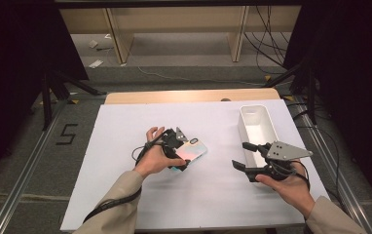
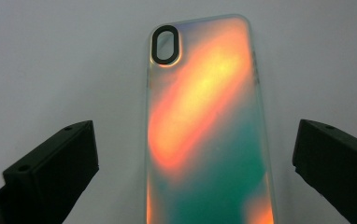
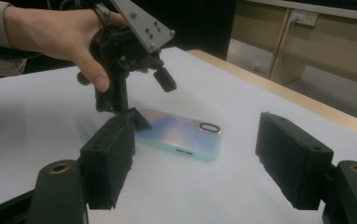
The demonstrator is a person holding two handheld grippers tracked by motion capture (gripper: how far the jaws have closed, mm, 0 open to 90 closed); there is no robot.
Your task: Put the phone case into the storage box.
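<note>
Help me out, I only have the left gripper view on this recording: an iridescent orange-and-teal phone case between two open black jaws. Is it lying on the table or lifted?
Observer: The iridescent orange-and-teal phone case lies flat on the white table cover; the left gripper is right over its end.
Operator: Is the other gripper busy?
Observer: No. The right gripper is open and holds nothing, aimed toward the case.
Operator: Anything else on the table?
Observer: A white rectangular plastic bin stands at the table's right, beside the right gripper.

Phone case (image 1: 191, 151) on table centre, bin (image 1: 256, 127) right.
</note>
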